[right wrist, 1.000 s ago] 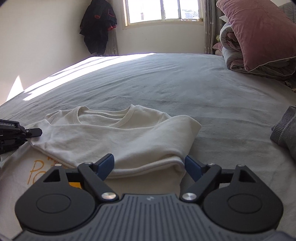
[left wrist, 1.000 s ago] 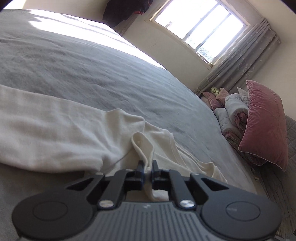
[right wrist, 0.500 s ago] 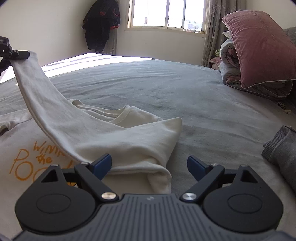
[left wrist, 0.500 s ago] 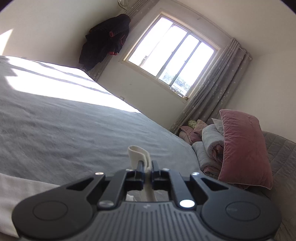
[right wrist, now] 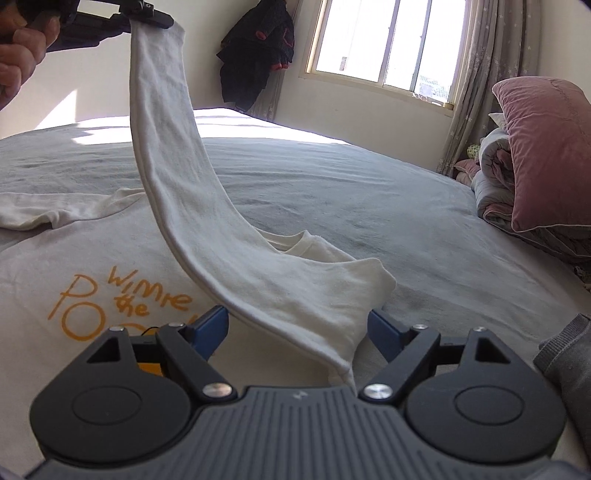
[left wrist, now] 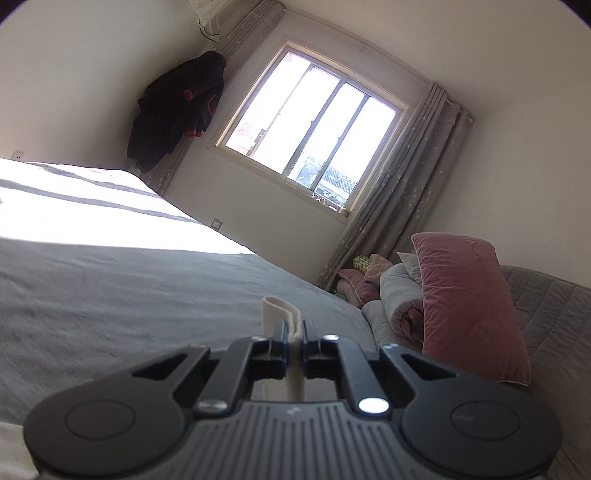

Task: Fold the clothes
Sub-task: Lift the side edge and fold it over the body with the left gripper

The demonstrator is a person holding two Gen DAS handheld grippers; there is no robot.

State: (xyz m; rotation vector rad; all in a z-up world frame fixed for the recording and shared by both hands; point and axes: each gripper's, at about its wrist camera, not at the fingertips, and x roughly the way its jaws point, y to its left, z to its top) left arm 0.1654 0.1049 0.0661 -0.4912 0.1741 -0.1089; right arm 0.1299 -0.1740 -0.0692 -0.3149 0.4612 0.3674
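One sleeve [right wrist: 173, 155] of the white shirt [right wrist: 92, 280] rises from just ahead of the wide-open right gripper [right wrist: 297, 326] to the left gripper [right wrist: 147, 14], which pinches its cuff. Its length slants up and leftward above the bed [right wrist: 369, 192]; the shirt's body lies flat below.

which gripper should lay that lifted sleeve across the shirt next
Left. The left gripper is already shut on the sleeve cuff, holding it raised above the shirt. The right gripper is open, low by the shoulder fold, holding nothing.
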